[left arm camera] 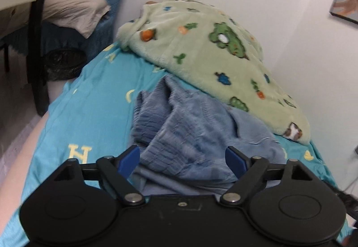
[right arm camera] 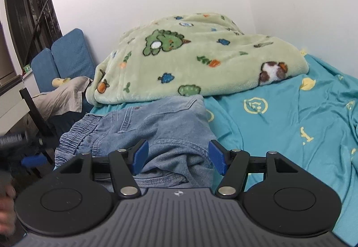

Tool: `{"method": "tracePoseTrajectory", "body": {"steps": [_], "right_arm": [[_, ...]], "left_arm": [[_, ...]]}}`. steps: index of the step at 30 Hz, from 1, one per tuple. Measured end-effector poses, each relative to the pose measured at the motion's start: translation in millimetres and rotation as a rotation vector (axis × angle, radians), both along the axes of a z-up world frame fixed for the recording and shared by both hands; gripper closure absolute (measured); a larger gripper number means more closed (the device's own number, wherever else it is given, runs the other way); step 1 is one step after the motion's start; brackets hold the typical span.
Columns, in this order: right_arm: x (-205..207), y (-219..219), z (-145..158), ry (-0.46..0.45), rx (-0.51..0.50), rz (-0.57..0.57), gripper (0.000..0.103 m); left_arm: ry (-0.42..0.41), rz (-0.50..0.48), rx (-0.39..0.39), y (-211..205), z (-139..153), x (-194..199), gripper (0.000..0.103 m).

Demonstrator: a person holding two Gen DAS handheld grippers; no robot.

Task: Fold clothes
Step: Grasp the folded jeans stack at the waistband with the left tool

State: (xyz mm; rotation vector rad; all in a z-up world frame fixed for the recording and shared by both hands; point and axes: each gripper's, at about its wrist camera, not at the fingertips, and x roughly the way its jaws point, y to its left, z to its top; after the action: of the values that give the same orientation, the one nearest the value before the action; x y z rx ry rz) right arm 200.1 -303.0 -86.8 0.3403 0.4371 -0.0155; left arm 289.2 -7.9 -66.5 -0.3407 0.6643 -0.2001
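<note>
Jeans (right arm camera: 156,126) crumpled beside blanket (right arm camera: 190,57); both grippers' fingers spread, pinching nothing

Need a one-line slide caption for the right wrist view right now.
Right gripper open over crumpled denim shorts on a turquoise bedsheet, green blanket behind.
</note>
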Motion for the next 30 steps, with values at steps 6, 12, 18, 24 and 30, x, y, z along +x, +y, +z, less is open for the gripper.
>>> {"method": "tracePoseTrajectory", "body": {"steps": [6, 12, 18, 24, 30], "right_arm": [[-2.5, -11.9, 1.1, -0.073, 0.024, -0.015, 0.035], [22.2, -39.1, -14.0, -0.1, 0.112, -0.04, 0.033], [46.9, -54.2, -36.5, -0.062, 0.246, -0.031, 0.027], [80.2, -53.7, -58.3, -0.013, 0.353, 0.001, 0.022], [98.8, -53.3, -83.2, 0.029, 0.446, -0.007, 0.019]], "left_arm": [[-0.013, 0.057, -0.135, 17.7, -17.1, 11.4, 0.021], [-0.01, 0.056, -0.157, 18.9, -39.6, 19.5, 0.021], [-0.009, 0.076, -0.219, 25.1, -55.1, 21.3, 0.016], [-0.029, 0.073, -0.23, 22.1, -66.2, 27.2, 0.011], [-0.035, 0.078, -0.268, 22.9, -74.1, 30.8, 0.009]]}}
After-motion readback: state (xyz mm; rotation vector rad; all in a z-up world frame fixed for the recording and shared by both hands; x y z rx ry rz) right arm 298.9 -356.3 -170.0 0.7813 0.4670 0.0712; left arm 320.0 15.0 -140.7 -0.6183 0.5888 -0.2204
